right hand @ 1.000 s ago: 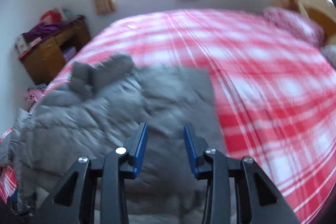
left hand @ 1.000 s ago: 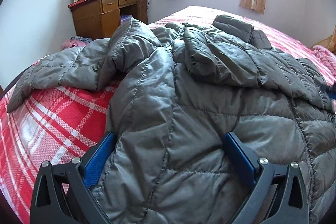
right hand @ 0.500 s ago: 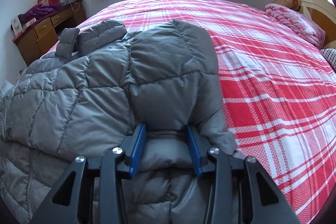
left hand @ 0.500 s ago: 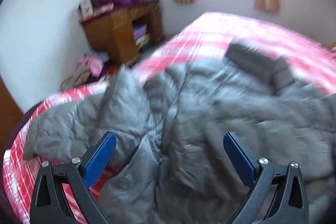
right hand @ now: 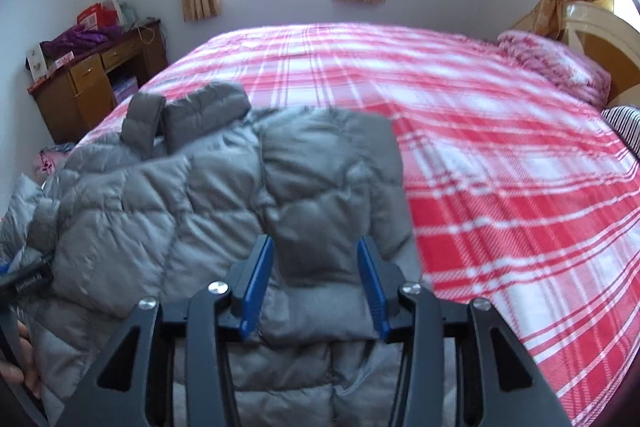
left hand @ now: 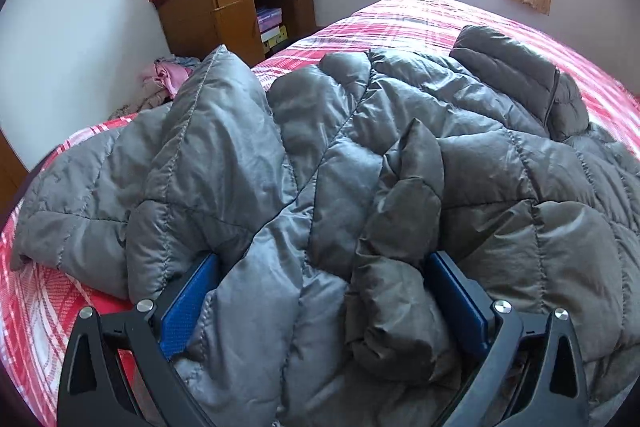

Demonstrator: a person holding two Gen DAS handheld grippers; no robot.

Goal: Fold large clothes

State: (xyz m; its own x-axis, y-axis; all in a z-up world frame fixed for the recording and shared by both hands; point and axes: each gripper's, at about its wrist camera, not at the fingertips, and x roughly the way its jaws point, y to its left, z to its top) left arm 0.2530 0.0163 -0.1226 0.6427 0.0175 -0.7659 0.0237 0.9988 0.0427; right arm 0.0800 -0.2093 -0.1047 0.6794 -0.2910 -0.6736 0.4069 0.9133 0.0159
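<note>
A grey quilted down jacket (left hand: 400, 167) lies spread on the red plaid bed (left hand: 420, 15), its collar (left hand: 516, 75) at the far end. My left gripper (left hand: 324, 301) stands wide open at the hem, and bunched jacket fabric bulges between its blue pads (left hand: 188, 303). One sleeve (left hand: 80, 207) trails out to the left. In the right wrist view the other sleeve (right hand: 332, 179) lies folded back over the jacket (right hand: 180, 195). My right gripper (right hand: 315, 287) is over its cuff end, jaws opening, with the sleeve between the pads but not squeezed.
A wooden desk (left hand: 228, 15) piled with boxes and cloth stands by the far left wall, with clothes (left hand: 168, 75) heaped on the floor beside it. A pink pillow (right hand: 560, 67) and headboard (right hand: 600, 39) are at the bed's right end. A person's hand (right hand: 16, 367) shows at the left edge.
The right jaws, shut on the folded sleeve half a second ago, have widened and let it lie flat. The left gripper has moved sideways along the hem, and fabric has bunched between its jaws.
</note>
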